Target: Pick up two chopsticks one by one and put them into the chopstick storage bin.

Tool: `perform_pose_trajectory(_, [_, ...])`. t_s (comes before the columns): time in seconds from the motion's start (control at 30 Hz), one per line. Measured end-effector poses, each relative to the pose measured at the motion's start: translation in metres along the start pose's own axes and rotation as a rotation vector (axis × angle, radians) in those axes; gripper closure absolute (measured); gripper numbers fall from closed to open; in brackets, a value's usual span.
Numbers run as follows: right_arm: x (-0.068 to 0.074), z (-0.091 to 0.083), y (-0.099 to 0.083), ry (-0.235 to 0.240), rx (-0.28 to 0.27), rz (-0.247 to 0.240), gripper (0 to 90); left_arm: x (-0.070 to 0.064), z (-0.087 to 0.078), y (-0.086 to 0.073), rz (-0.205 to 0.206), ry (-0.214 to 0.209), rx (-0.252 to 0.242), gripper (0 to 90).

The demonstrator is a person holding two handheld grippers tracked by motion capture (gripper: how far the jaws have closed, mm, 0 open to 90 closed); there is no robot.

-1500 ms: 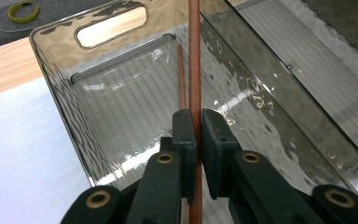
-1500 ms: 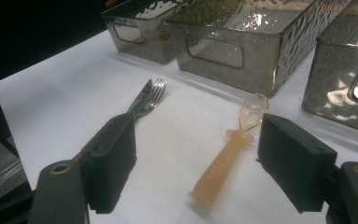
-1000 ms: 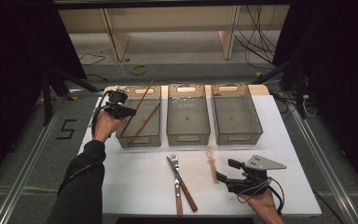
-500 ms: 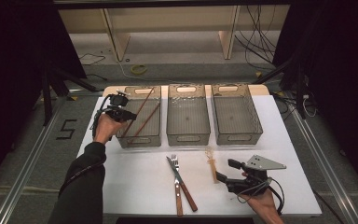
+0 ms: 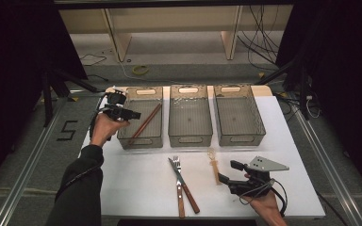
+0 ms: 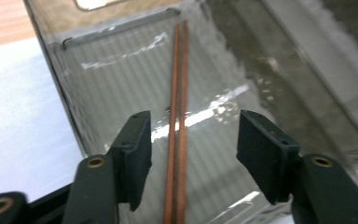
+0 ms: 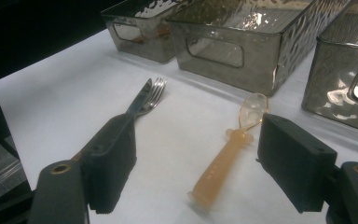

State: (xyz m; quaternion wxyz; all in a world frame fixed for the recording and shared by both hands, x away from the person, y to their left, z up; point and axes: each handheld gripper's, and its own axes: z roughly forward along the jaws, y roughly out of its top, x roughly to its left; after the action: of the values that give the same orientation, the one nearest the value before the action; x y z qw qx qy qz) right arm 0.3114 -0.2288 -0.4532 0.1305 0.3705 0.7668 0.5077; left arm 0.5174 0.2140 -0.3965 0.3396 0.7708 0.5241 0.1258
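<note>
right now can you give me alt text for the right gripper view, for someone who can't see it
The right gripper is open, its two black jaws either side of an orange spoon lying on the white table. A knife and fork lie to the left, with three clear bins behind.

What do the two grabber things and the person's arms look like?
Both are black. The left gripper has two flat, blocky black jaws with brass-coloured rivets. The right gripper carries a grey three-cornered plate and a looping black cable. The left arm wears a dark sleeve.
</note>
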Motion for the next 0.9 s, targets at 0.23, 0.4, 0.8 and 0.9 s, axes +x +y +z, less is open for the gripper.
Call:
perform_pose_trajectory(0.23, [-0.002,0.000,0.002,-0.021,0.004,0.005,28.6,-0.009,-0.019,-0.006,0.010,-0.031,-0.056,34.3])
perform_pose_trajectory(0.4, [-0.001,0.002,0.005,-0.041,0.026,-0.001,28.6,-0.017,-0.027,-0.019,0.007,-0.051,-0.083,30.3])
perform_pose_trajectory(0.8, [-0.004,0.010,0.011,-0.059,0.081,0.005,30.3,-0.033,-0.040,-0.058,-0.002,-0.123,-0.167,25.0])
perform_pose_trajectory(0.9, [-0.003,0.014,0.013,-0.065,0.104,-0.001,31.6,-0.039,-0.042,-0.061,0.008,-0.116,-0.179,23.8])
